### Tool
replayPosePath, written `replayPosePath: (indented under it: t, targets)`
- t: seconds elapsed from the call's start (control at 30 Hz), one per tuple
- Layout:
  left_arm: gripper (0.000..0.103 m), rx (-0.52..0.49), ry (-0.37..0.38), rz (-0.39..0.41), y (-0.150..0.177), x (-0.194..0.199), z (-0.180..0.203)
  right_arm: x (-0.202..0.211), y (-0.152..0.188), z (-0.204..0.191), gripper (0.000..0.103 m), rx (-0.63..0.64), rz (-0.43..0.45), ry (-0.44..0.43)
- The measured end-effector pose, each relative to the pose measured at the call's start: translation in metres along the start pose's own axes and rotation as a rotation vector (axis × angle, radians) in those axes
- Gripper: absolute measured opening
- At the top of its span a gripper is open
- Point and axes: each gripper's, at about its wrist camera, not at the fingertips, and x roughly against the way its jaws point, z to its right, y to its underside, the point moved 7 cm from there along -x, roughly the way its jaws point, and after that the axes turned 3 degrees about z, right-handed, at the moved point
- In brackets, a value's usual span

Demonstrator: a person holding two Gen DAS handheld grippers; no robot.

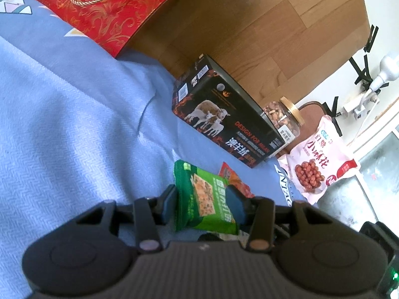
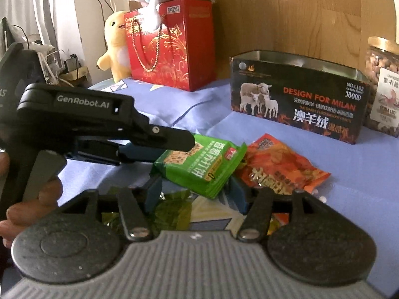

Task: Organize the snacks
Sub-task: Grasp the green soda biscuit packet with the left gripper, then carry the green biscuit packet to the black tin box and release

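"DESIGN FOR MILAN", "NO.L102" and "3800D" on the black tin (image 2: 299, 104), "GenRobot.AI" on the left gripper (image 2: 174, 147)

Home bedroom. Blue patterned bedsheet (image 2: 174, 99) served as work surface, wooden headboard (image 2: 286, 12) at far side. Plush toys, yellow one (image 2: 116, 44) far left, beside red gift bag (image 2: 174, 47). Curtain and cables far left.
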Motion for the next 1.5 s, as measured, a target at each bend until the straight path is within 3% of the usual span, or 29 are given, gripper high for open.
replayPosePath:
  t: [1.5]
  targets:
    - [0.047, 0.006, 0.007, 0.003, 0.0013, 0.0007, 0.0004, 0.0000, 0.0003, 0.0009, 0.064, -0.005, 0.003, -0.006]
